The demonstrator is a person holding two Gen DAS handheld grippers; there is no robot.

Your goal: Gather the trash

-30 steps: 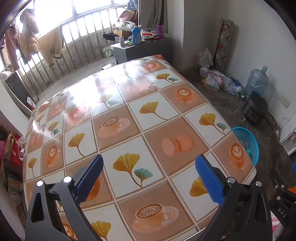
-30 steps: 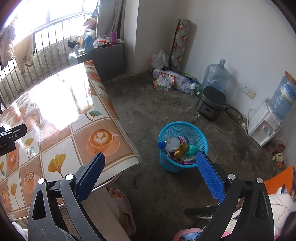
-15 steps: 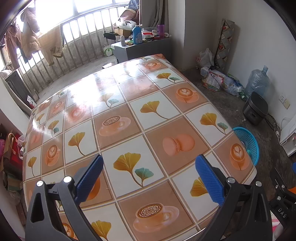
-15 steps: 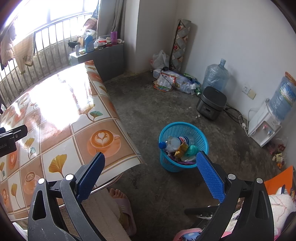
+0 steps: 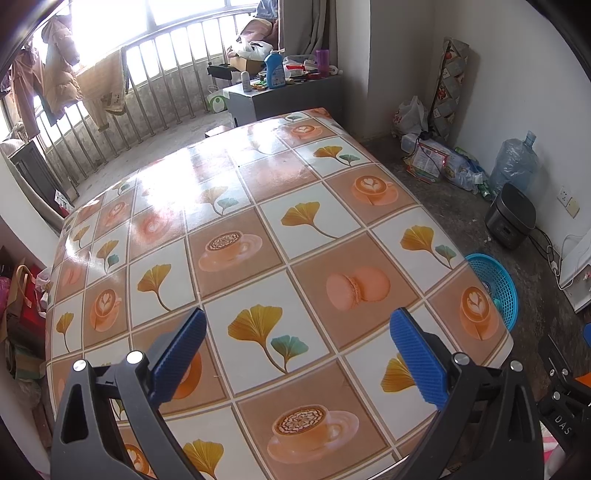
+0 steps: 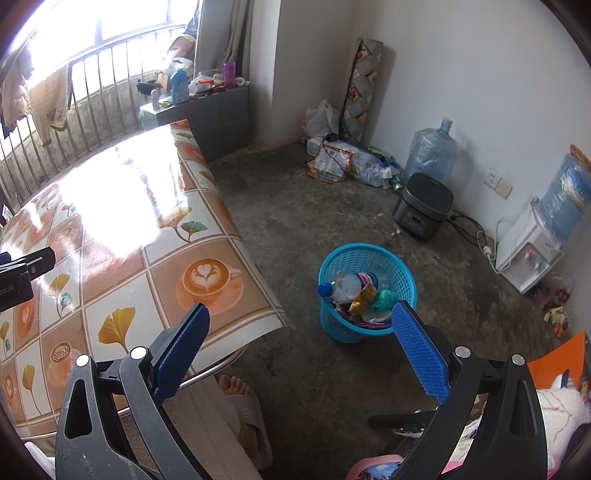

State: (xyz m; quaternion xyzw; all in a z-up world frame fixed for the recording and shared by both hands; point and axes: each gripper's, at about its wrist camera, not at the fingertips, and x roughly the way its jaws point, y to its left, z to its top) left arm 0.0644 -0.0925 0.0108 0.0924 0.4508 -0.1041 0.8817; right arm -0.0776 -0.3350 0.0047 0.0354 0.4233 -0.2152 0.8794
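Our left gripper (image 5: 297, 354) hovers over the tabletop (image 5: 258, 229), fingers spread and empty. Our right gripper (image 6: 301, 349) hangs likewise above the floor, near the blue basket (image 6: 400, 273) of trash (image 6: 356, 293). We should probably scan the tabletop once more.

White walls (image 6: 461, 74), bare grey concrete floor (image 6: 295, 206), sunlit barred window (image 5: 155, 48), glare across the table (image 5: 258, 206) with its patterned cloth, grey cabinet (image 5: 280, 99) by the curtain (image 5: 317, 26)
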